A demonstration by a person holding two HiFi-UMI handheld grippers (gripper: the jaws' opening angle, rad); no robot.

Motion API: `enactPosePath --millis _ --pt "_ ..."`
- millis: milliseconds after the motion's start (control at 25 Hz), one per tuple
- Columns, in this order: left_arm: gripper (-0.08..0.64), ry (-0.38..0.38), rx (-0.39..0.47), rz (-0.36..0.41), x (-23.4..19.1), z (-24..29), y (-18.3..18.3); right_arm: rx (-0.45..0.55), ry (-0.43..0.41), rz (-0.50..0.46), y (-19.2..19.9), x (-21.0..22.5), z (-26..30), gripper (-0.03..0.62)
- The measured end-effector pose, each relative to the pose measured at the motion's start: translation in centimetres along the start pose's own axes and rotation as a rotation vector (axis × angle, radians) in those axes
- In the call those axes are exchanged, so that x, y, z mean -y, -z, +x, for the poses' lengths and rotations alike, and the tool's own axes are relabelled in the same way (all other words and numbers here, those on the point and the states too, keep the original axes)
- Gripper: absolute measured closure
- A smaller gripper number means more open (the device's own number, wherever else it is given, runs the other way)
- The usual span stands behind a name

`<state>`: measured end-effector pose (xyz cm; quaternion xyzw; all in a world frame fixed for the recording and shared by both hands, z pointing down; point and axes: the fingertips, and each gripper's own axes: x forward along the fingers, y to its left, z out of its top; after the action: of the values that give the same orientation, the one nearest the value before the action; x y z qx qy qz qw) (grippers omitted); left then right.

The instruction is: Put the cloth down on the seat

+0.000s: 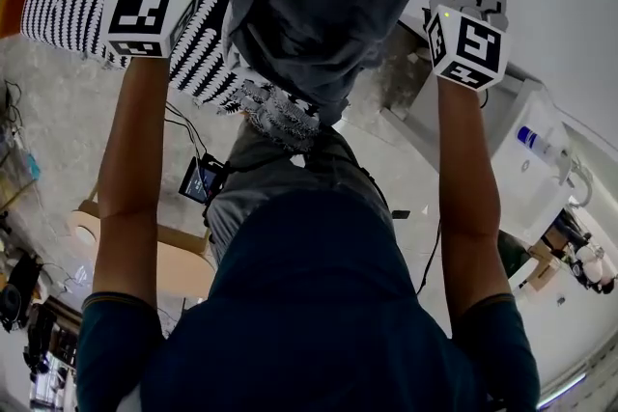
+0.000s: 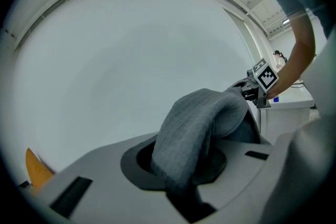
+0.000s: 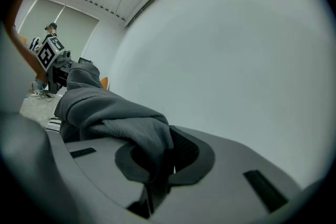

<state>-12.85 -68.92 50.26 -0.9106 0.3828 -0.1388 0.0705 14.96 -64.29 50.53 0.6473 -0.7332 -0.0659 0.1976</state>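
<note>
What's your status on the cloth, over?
Both shut on the grey cloth: left hand-held gripper, right hand-held gripper. Cloth held up between them, not yet set down. Black-and-white patterned fabric close beside it.

The grey cloth (image 1: 319,5) strung between my left gripper (image 2: 184,191) and right gripper (image 3: 152,186) fills the top centre of the head view. Behind it, a black-and-white patterned surface (image 1: 58,5) blocks the upper left. A white cabinet (image 1: 502,183) carrying a bottle (image 1: 529,140) crowds the right edge. In both gripper views I see only bare white wall (image 2: 131,60) ahead.
</note>
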Motion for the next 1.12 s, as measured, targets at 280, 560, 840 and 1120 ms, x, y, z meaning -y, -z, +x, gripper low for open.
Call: enactPosePath --millis 280,560,840,1120 --pt "0.502 0.02 -0.075 -0.035 -0.5 3.7 4.7 -0.071 -0.013 -0.022 4.1 -0.3 4.3 0.561" --pt "0.502 0.021 -0.146 -0.06 -0.6 7.1 9.7 -0.134 -0.021 -0.015 8.8 -0.9 7.1 0.561" --pt "0.502 0.019 -0.212 -0.086 -0.3 9.5 14.2 -0.179 -0.033 -0.019 12.7 -1.5 9.0 0.561" --pt "0.502 0.022 -0.265 -0.114 0.0 11.8 17.6 -0.215 -0.053 -0.029 15.8 -1.8 11.0 0.561"
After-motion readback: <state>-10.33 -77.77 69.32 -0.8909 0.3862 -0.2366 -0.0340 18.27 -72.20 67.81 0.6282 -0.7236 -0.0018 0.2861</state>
